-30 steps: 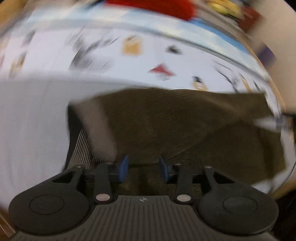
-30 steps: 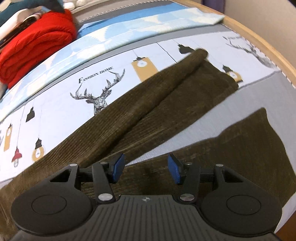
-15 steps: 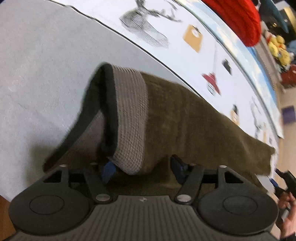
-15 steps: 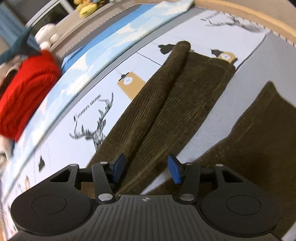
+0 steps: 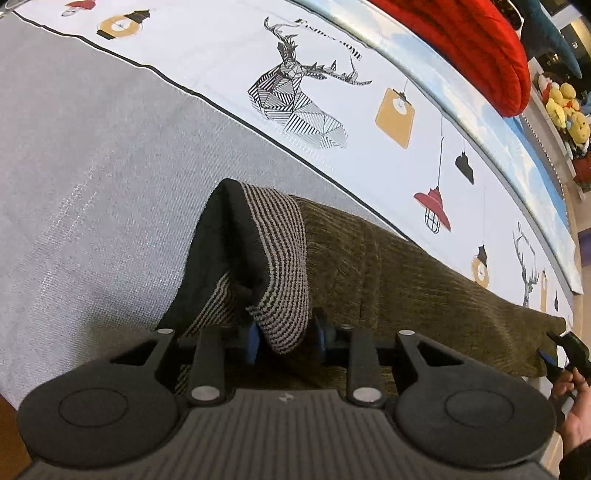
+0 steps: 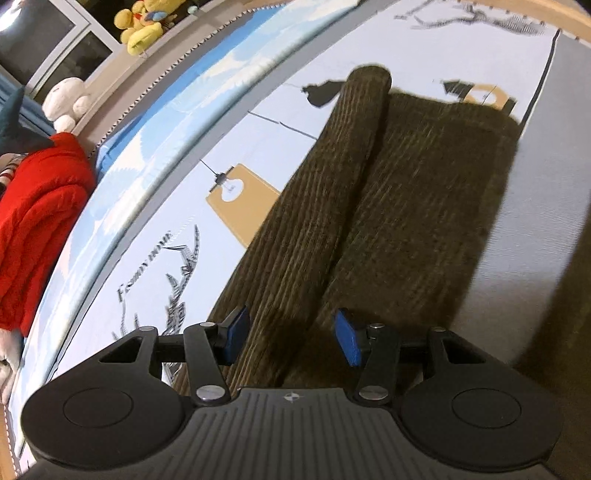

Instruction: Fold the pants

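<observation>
Dark olive corduroy pants (image 5: 406, 280) lie across the bed. Their striped waistband (image 5: 284, 258) is flipped up, showing the black inside. My left gripper (image 5: 286, 339) points down at it, and its jaws are closing with the waistband fold filling the gap and touching both blue pads. In the right wrist view the pants (image 6: 424, 221) run away from me, one leg bunched into a long ridge (image 6: 332, 184). My right gripper (image 6: 291, 339) is open just over this ridge, pads clear of the cloth. The right gripper (image 5: 554, 354) also shows at the leg end in the left wrist view.
The bed sheet (image 5: 295, 96) has deer and lamp prints beside a plain grey band (image 5: 92, 147). A folded red garment (image 6: 33, 221) and plush toys (image 6: 140, 22) sit along the far side. A person's hand (image 5: 572, 406) shows at the right edge.
My left gripper came down onto the waistband and its jaws narrowed around the fold. My right gripper sank closer to the pant leg and rolled, still open.
</observation>
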### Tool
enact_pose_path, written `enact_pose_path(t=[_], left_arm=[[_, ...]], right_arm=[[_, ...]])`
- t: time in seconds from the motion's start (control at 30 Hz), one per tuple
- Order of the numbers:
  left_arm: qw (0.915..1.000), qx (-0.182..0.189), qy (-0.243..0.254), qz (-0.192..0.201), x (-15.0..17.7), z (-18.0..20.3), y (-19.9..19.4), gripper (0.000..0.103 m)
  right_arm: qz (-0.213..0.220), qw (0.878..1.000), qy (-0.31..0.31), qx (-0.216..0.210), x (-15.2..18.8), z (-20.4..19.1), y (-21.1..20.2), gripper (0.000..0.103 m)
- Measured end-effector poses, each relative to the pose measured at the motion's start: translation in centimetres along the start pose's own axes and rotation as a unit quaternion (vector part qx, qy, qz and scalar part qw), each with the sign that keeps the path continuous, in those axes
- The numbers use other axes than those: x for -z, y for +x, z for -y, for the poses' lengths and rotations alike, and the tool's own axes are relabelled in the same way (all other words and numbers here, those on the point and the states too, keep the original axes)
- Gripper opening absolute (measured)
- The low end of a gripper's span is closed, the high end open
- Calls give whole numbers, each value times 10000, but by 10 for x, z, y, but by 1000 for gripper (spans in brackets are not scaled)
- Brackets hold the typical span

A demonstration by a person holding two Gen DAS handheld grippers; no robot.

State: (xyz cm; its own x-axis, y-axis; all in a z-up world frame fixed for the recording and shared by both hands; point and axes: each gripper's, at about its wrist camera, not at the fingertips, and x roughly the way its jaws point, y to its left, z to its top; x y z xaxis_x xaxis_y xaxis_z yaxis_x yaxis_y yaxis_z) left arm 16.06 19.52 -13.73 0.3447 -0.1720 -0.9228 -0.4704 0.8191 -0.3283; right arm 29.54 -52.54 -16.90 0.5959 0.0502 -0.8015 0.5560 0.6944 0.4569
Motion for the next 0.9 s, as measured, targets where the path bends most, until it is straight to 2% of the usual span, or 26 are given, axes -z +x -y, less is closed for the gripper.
enact_pose_path(t=[0.07,0.13,0.17,0.2,0.33,0.4,0.57,0.7,0.8,0.9], left_arm=[[10000,-31,30,-66,-1,1,1,33],[9999,-60,31,-87,-1,1,1,33],[9999,-64,23,-97,-1,1,1,33],[9999,-79,31,-84,-2,1,1,33],[9995,-120,271,106,0,9,-10,29],[9989,-95,391,236,4,12,-19,27],[9945,50,711,765,21,10,-56,24],[9868,-20,1125,1165,40,4,-85,23],[9838,-202,1356,1151,52,-6,-88,23],[9832,-478,1567,806,59,-12,-75,23]], right_arm=[[23,10000,0,42,-1,0,9,53],[141,9997,-175,20,-2,-5,11,29],[113,9996,-240,-2,-3,-7,12,7],[132,9997,-225,-30,-4,-7,10,4],[355,9990,66,-274,-11,0,-20,3],[491,9980,-12,-397,-12,-1,-46,3],[804,9939,-201,-726,-2,13,-131,3],[958,9923,-308,-725,23,43,-201,3],[770,9951,-317,-540,51,79,-238,3],[-15,9989,-443,-170,80,120,-240,3]])
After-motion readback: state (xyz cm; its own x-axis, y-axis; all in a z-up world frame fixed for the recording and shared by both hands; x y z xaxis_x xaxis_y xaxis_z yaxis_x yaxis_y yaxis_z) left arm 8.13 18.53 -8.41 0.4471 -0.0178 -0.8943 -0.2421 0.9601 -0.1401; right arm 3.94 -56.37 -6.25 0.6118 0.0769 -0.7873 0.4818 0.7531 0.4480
